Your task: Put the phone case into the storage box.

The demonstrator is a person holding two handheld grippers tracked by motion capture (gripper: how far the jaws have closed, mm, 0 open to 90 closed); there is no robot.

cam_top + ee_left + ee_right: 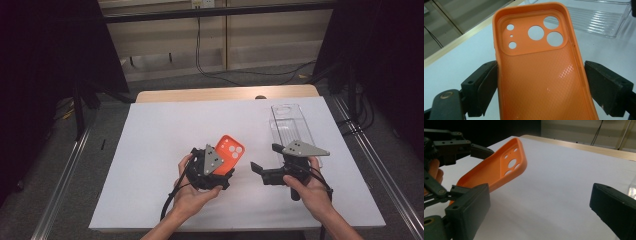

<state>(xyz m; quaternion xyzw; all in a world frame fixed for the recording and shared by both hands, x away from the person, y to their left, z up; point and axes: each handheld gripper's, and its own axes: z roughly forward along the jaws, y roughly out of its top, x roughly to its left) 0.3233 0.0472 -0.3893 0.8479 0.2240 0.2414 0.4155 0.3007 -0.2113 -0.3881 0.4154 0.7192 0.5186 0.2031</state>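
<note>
An orange phone case [231,151] with round camera cut-outs is held tilted above the white table, its hollow inside facing the left gripper view [539,75]. My left gripper [218,164] is shut on it, one black pad against each long side [484,85]. My right gripper [265,158] stands open a little to the right of the case, its jaws pointing toward it with nothing between them [539,205]. In the right gripper view the case [499,167] is at the left, with the left gripper [470,170] around it.
A clear ribbed plastic tray [290,127] lies at the back right of the white table sheet [160,140], just behind my right hand; it also appears in the left gripper view [599,20]. A wooden edge [225,93] runs along the far side.
</note>
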